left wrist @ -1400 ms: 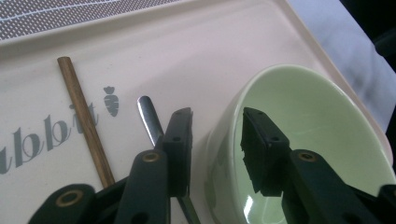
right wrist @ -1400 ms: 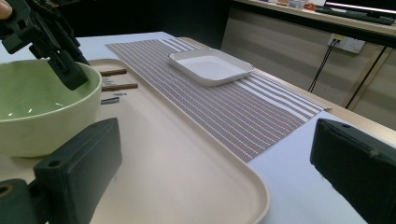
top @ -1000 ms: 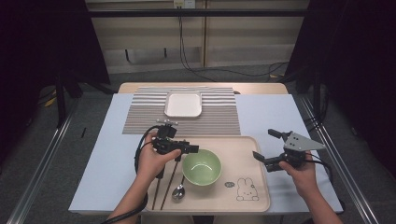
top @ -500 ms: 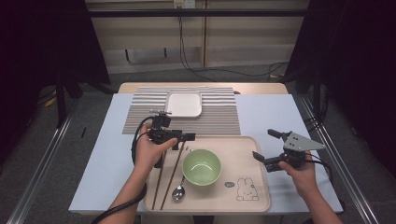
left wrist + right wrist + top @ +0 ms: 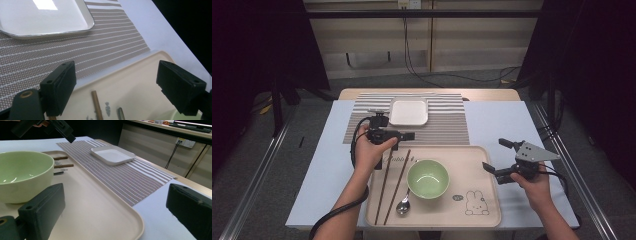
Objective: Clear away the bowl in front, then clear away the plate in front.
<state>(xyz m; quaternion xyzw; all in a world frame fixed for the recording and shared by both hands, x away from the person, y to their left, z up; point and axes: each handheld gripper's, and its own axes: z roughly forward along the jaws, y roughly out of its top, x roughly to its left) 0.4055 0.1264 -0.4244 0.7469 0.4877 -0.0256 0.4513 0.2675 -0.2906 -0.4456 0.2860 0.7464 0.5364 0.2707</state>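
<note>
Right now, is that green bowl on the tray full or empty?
Empty. The high view looks straight into the green bowl and shows only its bare glossy inside; it stands upright on the tray.

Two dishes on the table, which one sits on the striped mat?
The white square plate, flat and shallow, on the striped mat. The green bowl sits on the beige tray.

I see even overhead light on the counter [image 5: 507,130], with dark surroundings on both sides in the high view and only soft, short shadows. Glare patch on the white plate [image 5: 45,5] in the left gripper view. Near jaws look soft and blurred in both gripper views; far background slightly hazy.
</note>
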